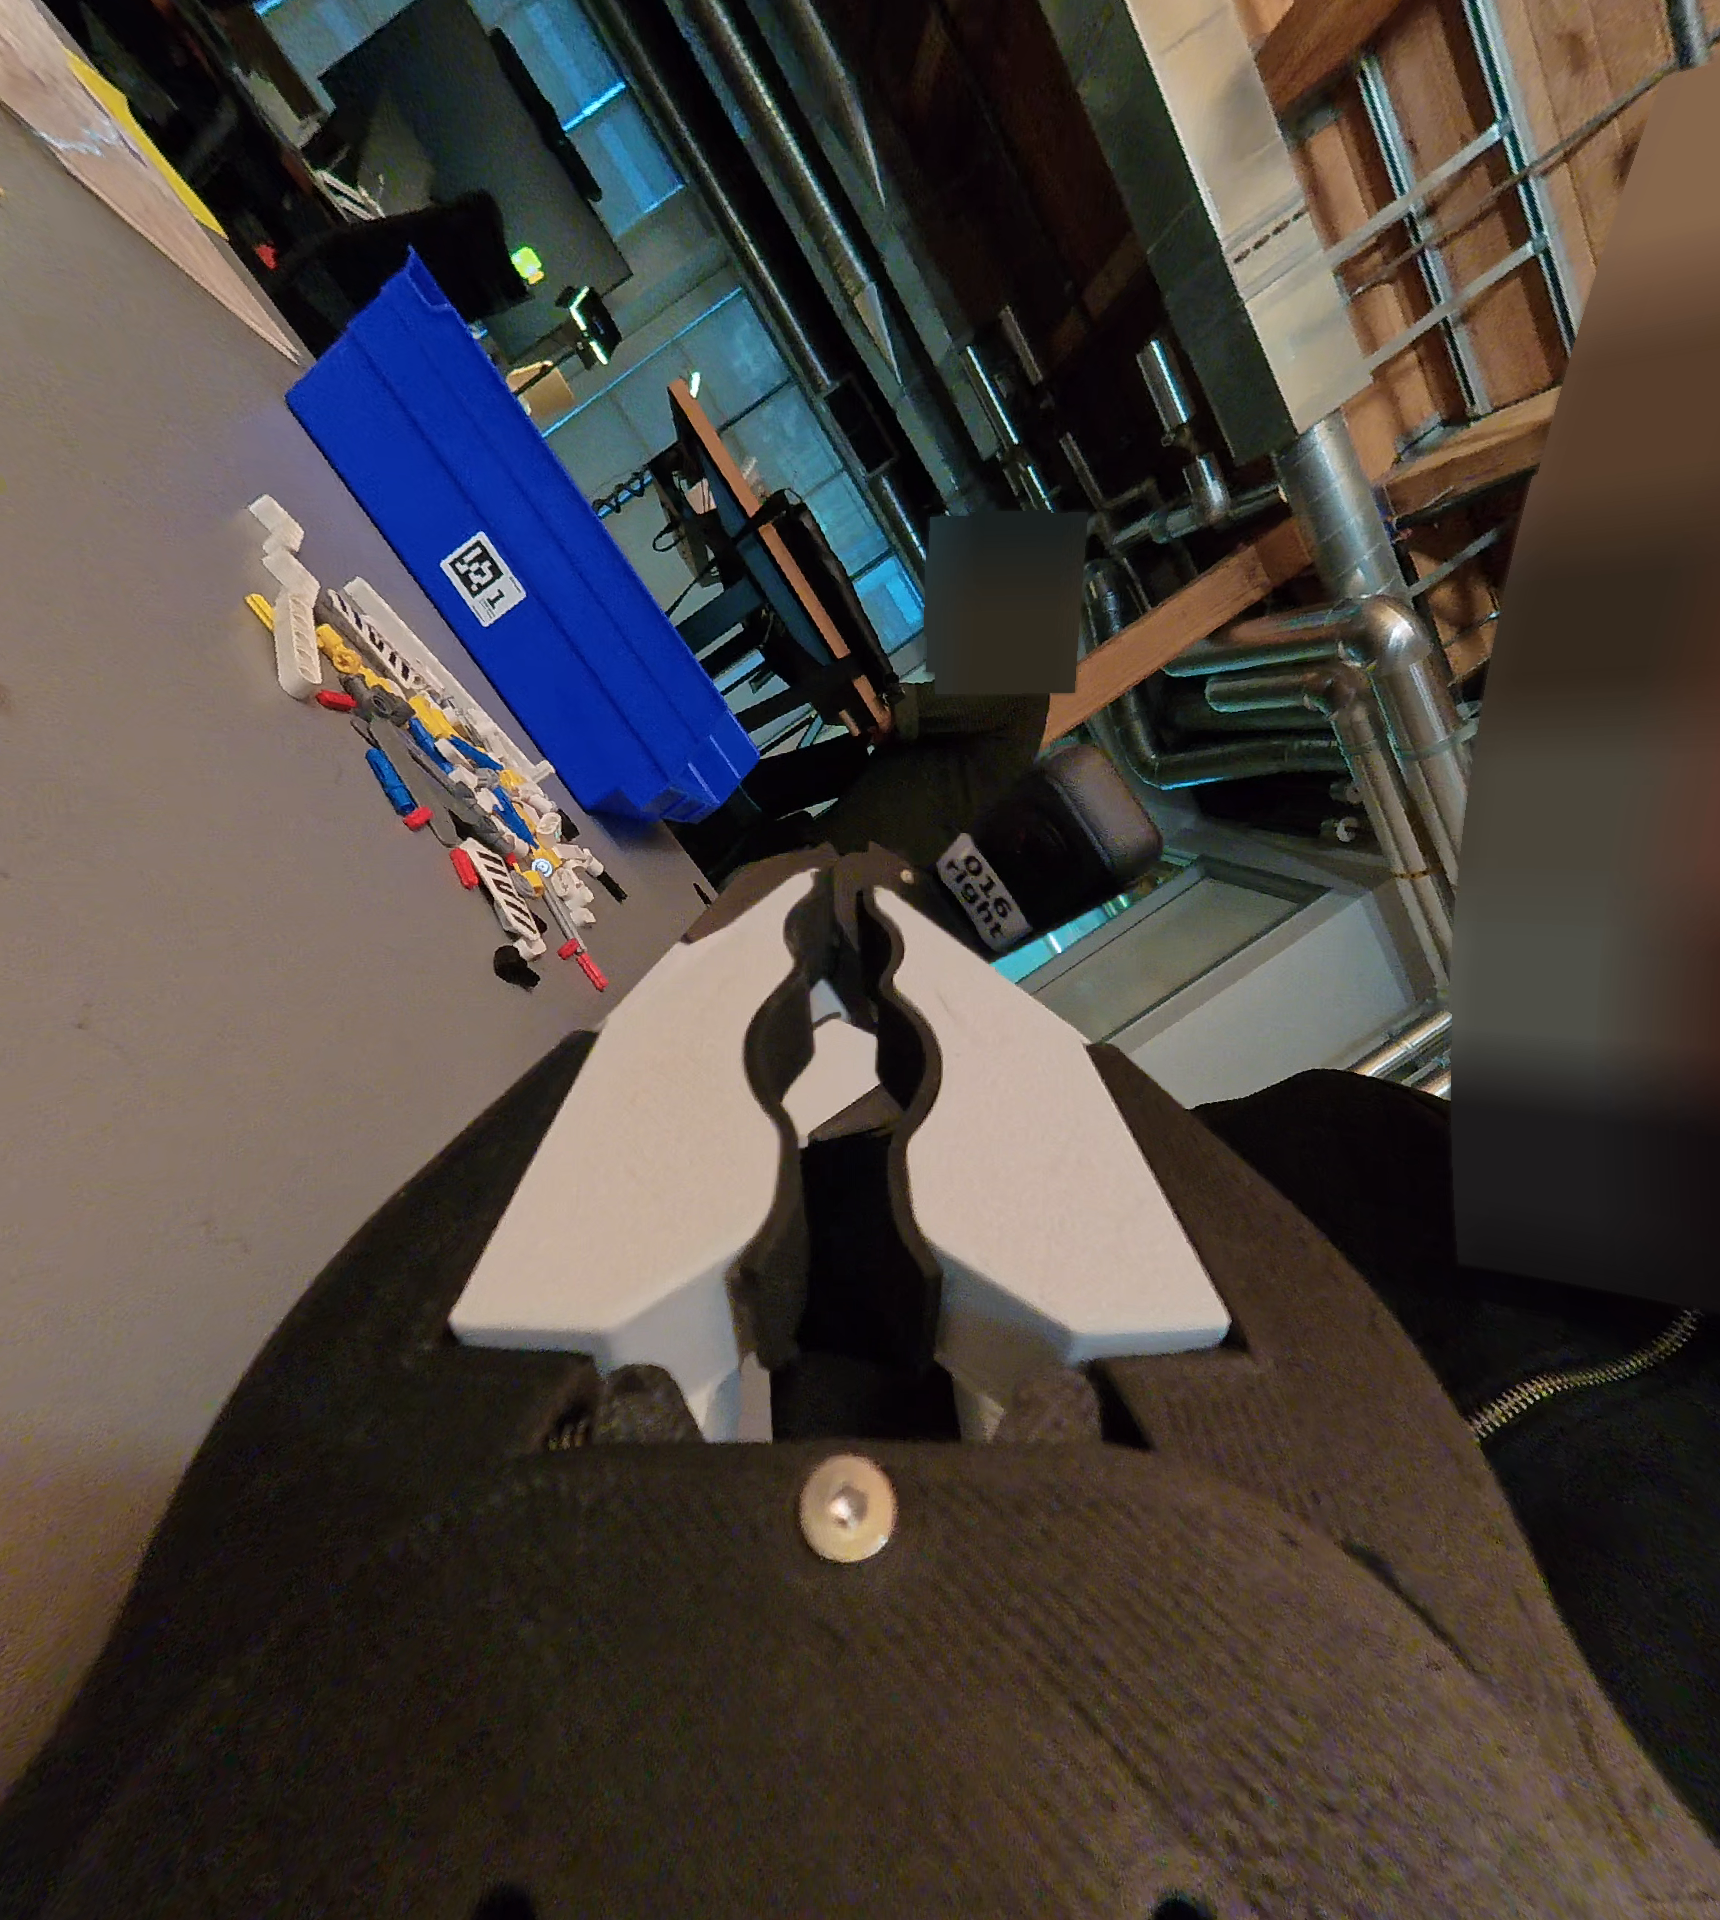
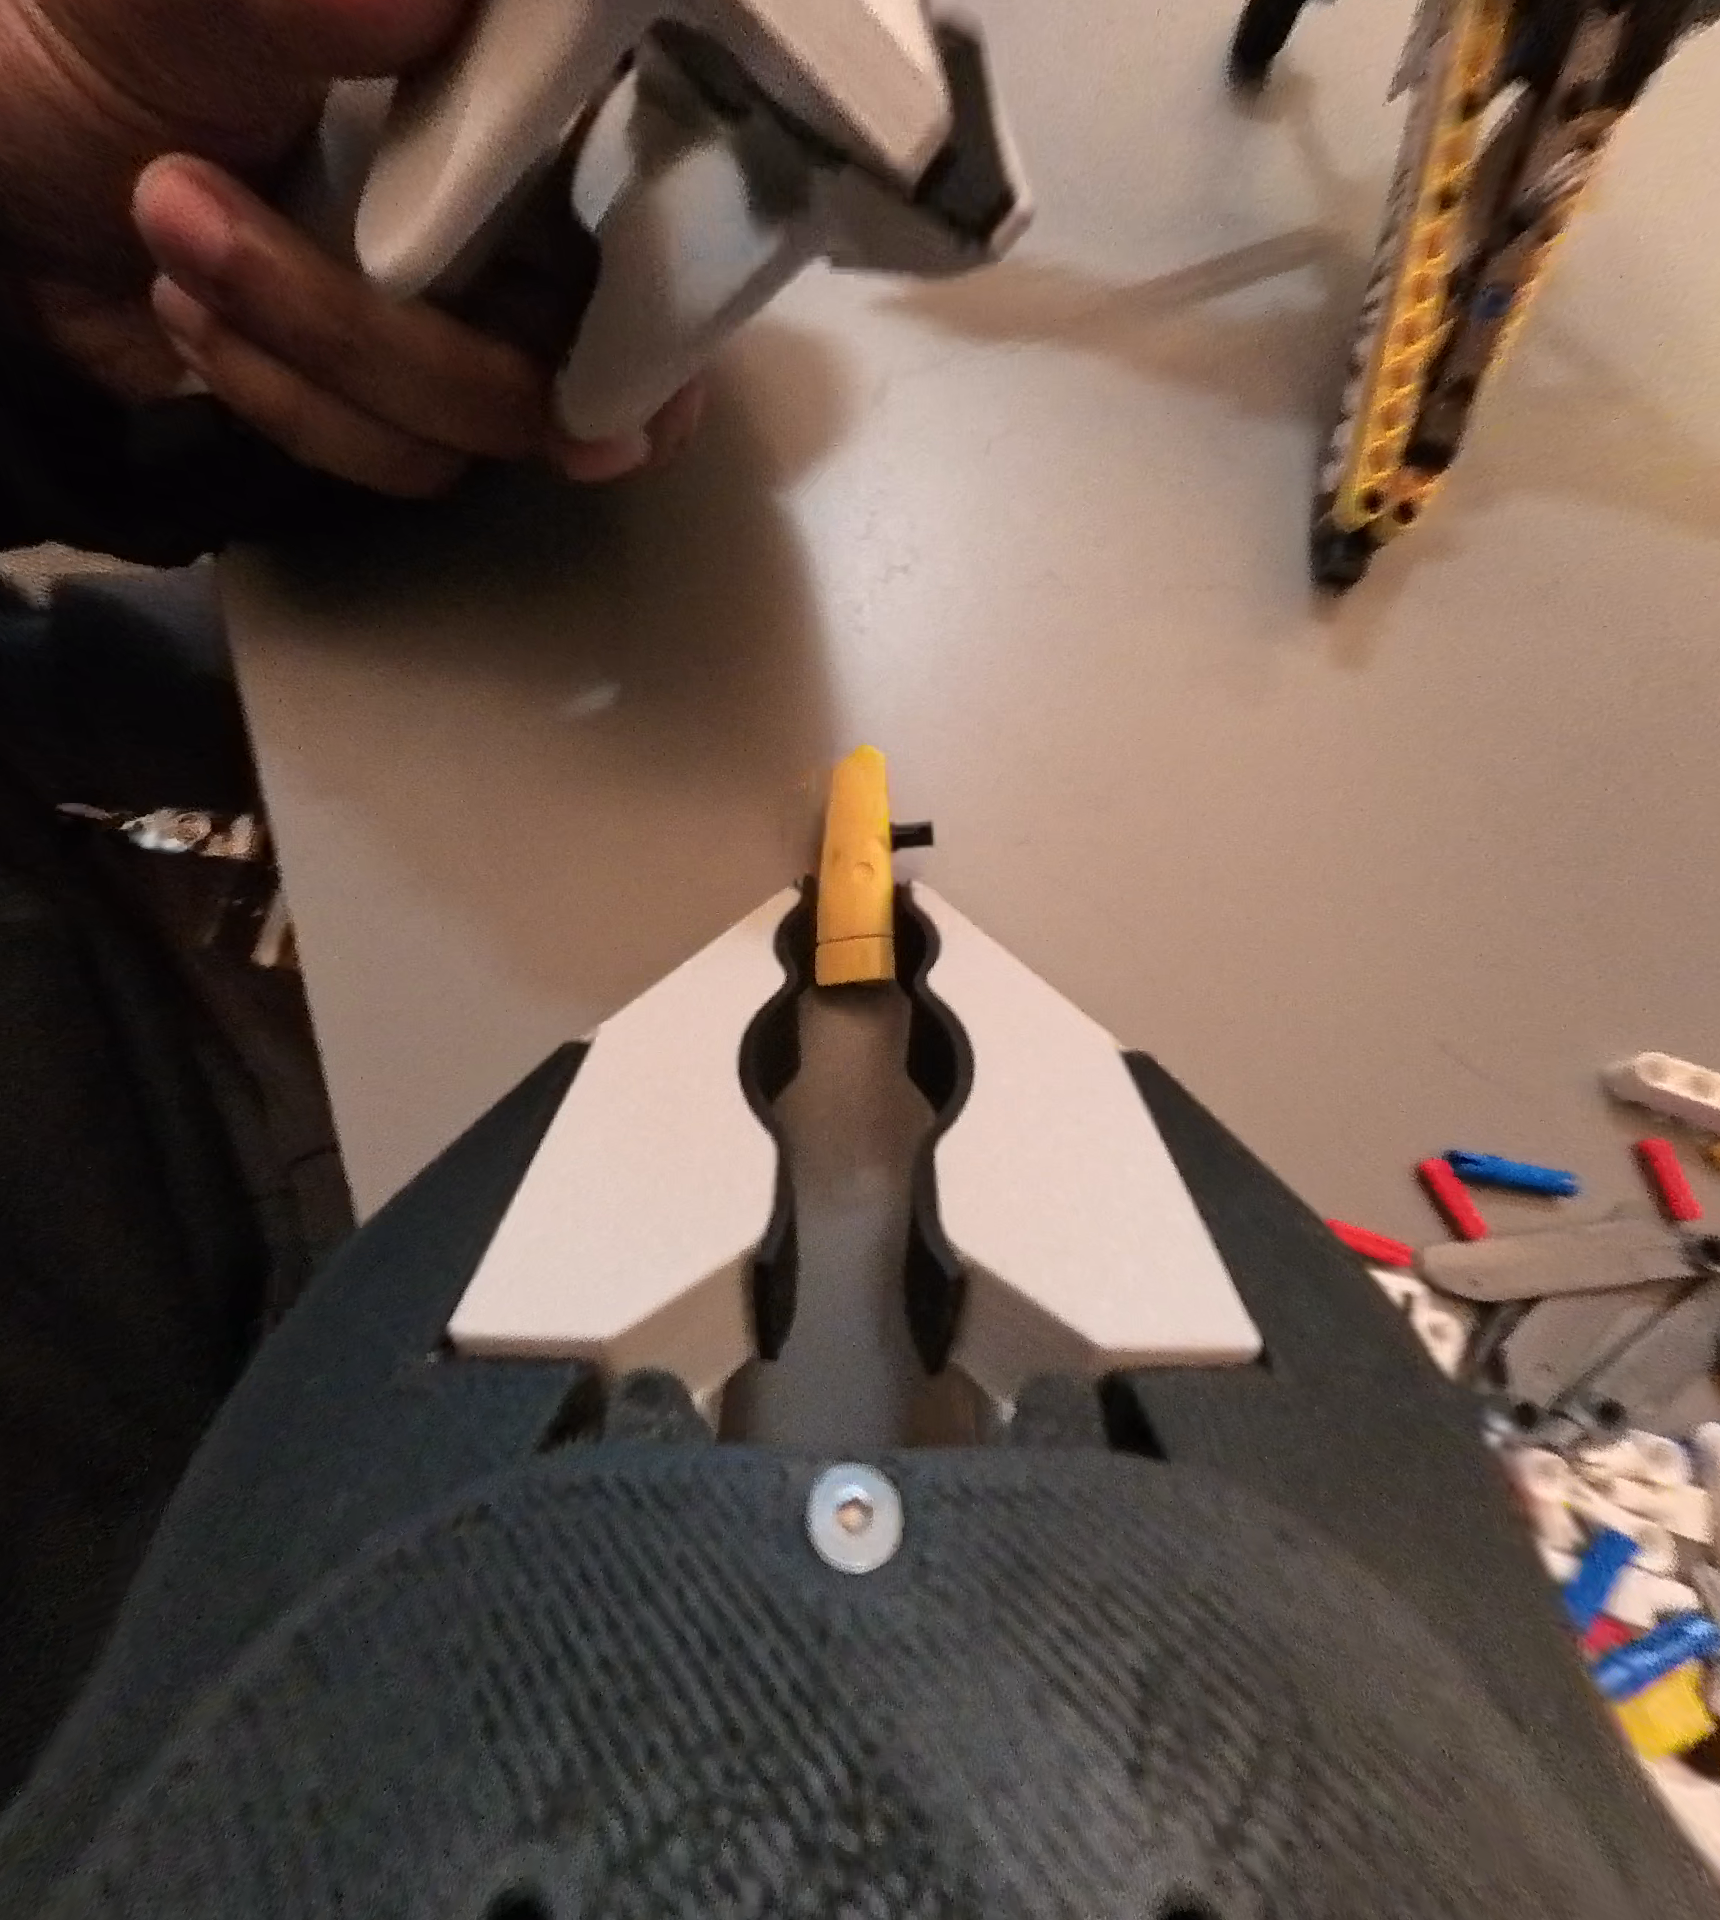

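My right gripper [image 2: 851, 906] is shut on a small yellow building-toy piece [image 2: 854, 883]. The piece stands up out of the fingertips, and a short black pin [image 2: 913, 834] sticks out of its side. It is held a little above the grey table [image 2: 1147, 779]. My left gripper [image 1: 851, 878] is shut, its dark pads meeting at the tips, and I see nothing between them. It is raised and tilted over the table edge. It also shows in the right wrist view [image 2: 690, 156], held by a hand [image 2: 316, 343] at the upper left.
A yellow and black beam model [image 2: 1427, 312] lies at the upper right. A heap of loose red, blue, yellow and white pieces [image 2: 1666, 1455] lies at the right and also shows in the left wrist view [image 1: 440, 748] beside a blue bin [image 1: 513, 551]. A person in black is close by. Spacing between my two grippers at the tips: around 10 cm.
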Demonstrator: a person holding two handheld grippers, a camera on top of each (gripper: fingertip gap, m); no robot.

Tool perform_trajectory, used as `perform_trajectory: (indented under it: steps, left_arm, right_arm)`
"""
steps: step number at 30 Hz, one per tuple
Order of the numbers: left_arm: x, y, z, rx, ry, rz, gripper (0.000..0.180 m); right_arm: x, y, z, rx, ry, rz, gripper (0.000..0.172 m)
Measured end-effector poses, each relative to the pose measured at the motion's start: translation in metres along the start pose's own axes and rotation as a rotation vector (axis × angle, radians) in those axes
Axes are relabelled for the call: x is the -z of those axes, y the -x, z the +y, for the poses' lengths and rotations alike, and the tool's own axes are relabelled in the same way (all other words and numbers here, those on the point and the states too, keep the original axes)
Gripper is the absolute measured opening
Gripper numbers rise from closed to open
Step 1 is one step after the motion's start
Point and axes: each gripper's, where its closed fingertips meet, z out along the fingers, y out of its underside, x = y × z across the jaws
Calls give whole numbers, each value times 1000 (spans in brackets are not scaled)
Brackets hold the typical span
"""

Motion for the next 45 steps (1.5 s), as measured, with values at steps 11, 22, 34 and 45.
perform_trajectory:
  steps: [11, 22, 34, 45]
  left_arm:
    - [-7, 7, 9, -114, 40, -104, 24]
    - [-5, 1, 6, -160, 11, -92, 2]
    - [-9, -14, 11, -253, 15, -13, 2]
    - [-12, -25, 15, -310, 16, 38, 2]
  right_arm:
    - [44, -18, -67, 148, -445, 335, 13]
    - [41, 0, -80, 176, -525, 298, 15]
    - [68, -3, -97, -419, -864, -251, 20]
    - [64, 9, -102, -451, -866, -355, 3]
